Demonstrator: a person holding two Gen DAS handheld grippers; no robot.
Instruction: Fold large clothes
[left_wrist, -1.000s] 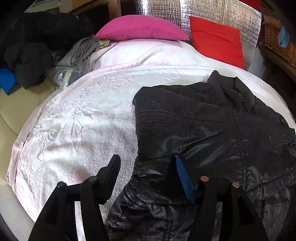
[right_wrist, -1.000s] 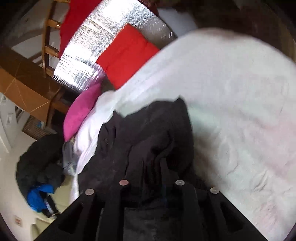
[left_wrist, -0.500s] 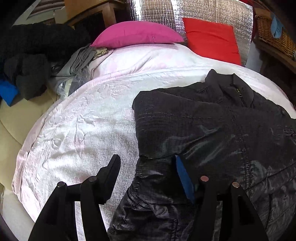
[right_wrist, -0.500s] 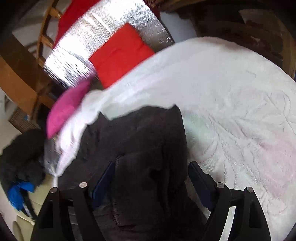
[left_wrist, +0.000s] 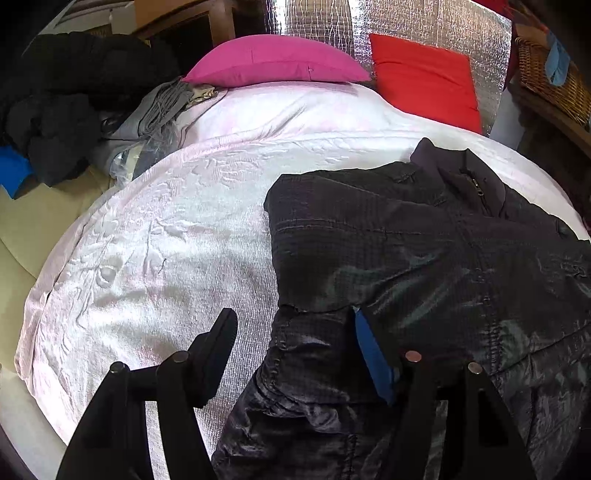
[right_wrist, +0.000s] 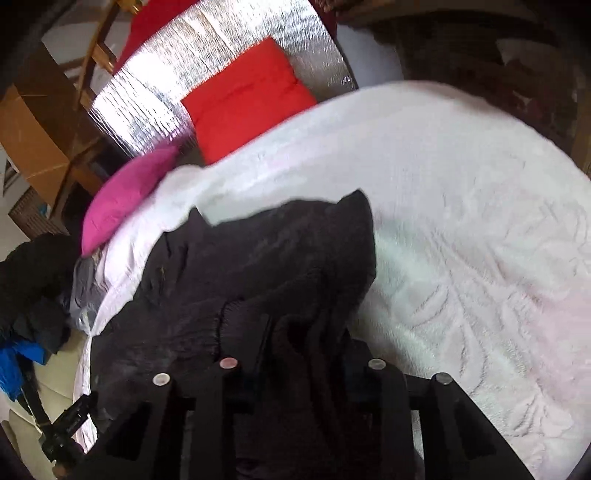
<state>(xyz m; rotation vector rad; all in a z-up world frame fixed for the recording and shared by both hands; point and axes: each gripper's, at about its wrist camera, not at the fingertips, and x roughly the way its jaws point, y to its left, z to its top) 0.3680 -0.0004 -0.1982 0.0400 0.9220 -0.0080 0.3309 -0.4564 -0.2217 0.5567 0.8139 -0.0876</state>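
White bedspread (left_wrist: 155, 251) covers the bed; everything is placed from it. Black jacket (left_wrist: 424, 266) lies spread on the bedspread's right half in the left wrist view, collar toward the head end, one sleeve running down to the near edge. Silver foil panel (left_wrist: 406, 22) stands behind the bedspread's head end. Red cushion (left_wrist: 424, 81) leans on the foil; pink cushion (left_wrist: 273, 61) lies on the bedspread beside it. Dark clothes pile (left_wrist: 55, 103) sits off the bedspread's left side. Left gripper (left_wrist: 295, 343): jaws wide, just been opening, straddling the jacket's sleeve edge, pads clear of cloth. Right gripper (right_wrist: 301, 354): jaws just narrowed, clamped on a bunched fold of the jacket.
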